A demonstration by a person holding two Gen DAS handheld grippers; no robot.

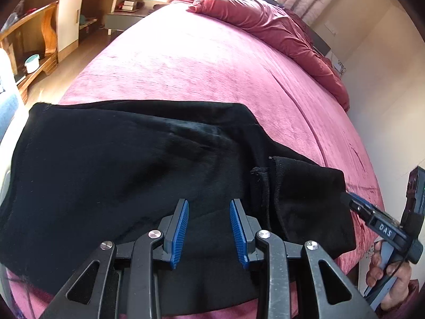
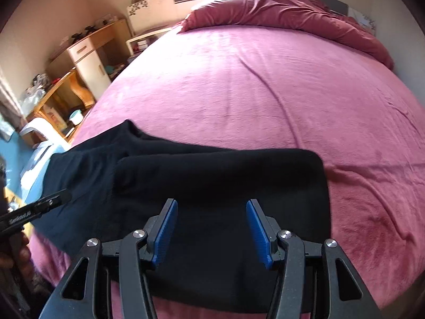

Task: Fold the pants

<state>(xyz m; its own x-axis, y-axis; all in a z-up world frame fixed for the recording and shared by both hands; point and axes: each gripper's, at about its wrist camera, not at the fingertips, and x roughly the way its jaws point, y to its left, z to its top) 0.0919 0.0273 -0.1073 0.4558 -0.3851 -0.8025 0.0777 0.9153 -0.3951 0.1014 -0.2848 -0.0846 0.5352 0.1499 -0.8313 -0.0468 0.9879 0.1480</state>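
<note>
The left claw stands parted, holding nothing, above the near edge of the black pants. The right claw stands wider apart, also holding nothing, over the folded end of the pants. The pants lie flat across the near edge of the pink bed.

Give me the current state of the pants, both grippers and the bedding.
Black pants: lying flat on the bed, partly folded, layers overlapping.
Left gripper: open, over the pants, holding nothing.
Right gripper: open, over the pants, holding nothing.
Pink bedspread: spread out, lightly creased.
Red duvet: bunched at the headboard.
</note>
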